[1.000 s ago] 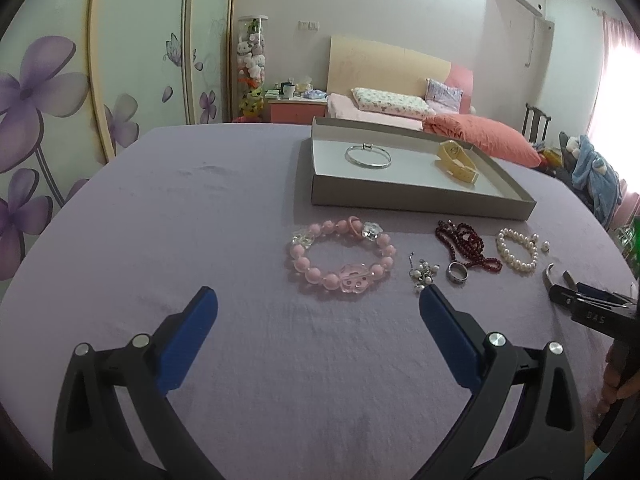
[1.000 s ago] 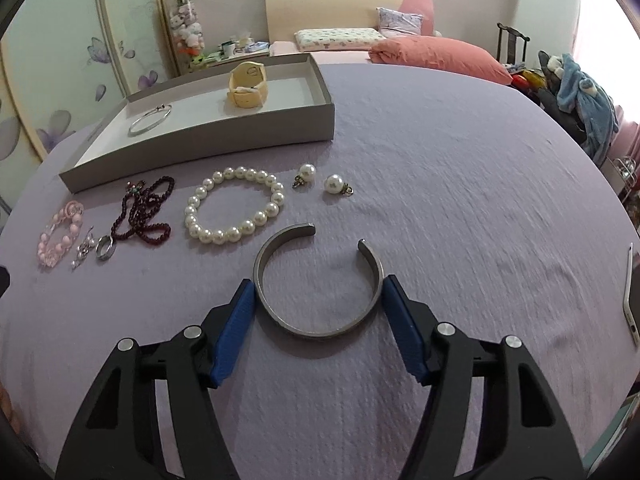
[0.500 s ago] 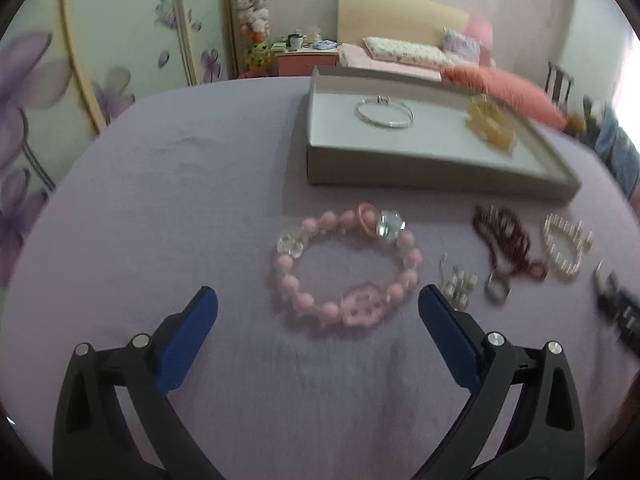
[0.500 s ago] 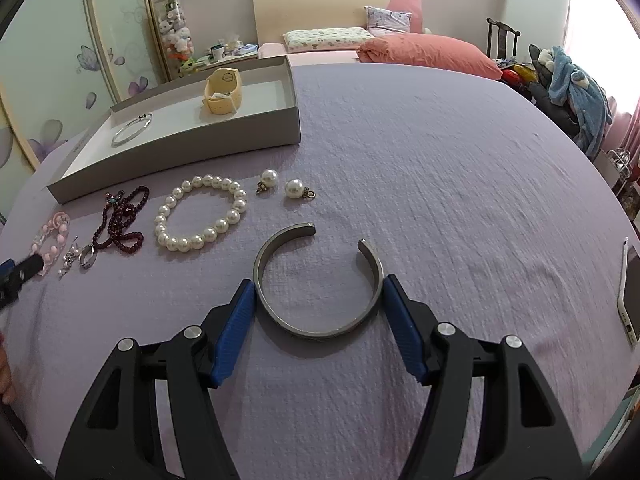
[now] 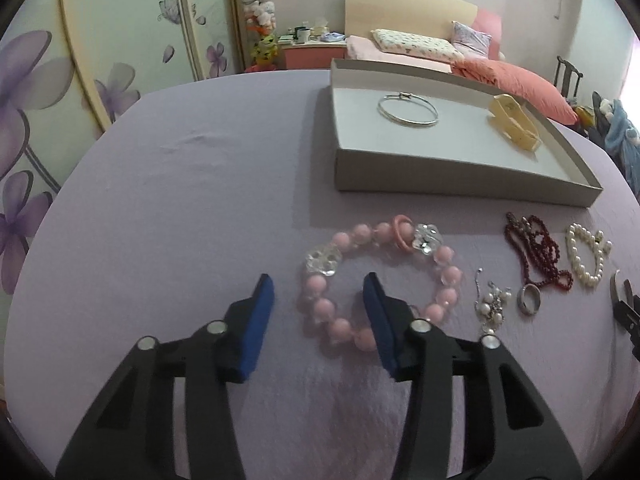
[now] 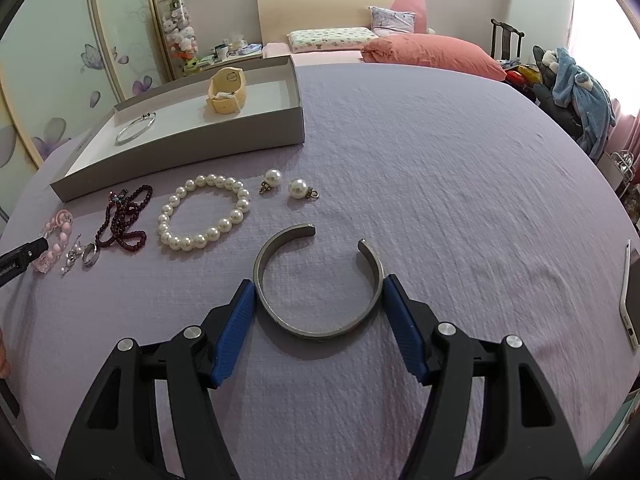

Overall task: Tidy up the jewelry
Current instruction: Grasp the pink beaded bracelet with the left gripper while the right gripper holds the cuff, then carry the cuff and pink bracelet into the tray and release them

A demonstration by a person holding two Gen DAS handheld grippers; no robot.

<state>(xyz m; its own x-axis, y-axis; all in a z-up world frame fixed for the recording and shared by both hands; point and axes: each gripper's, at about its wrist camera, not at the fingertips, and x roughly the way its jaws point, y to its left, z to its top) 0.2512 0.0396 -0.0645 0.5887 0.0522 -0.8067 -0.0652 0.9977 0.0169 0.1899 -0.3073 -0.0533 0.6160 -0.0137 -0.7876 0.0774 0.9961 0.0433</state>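
Lilac cloth covers the surface (image 5: 168, 208). Through the left wrist camera, the left hand-held gripper (image 5: 318, 312) is seen released, straddling the pink bracelet's (image 5: 380, 276) near-left arc; closing comes next. Through the right wrist camera, the right hand-held gripper (image 6: 318, 312) is seen grasping the cuff (image 6: 316, 284), which awaits carrying to the tray (image 6: 200, 140).

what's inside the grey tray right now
Inside the tray lie a thin silver bangle and a cream watch. Its near wall hides a strip of floor in both views, so anything small lying there can't be seen.
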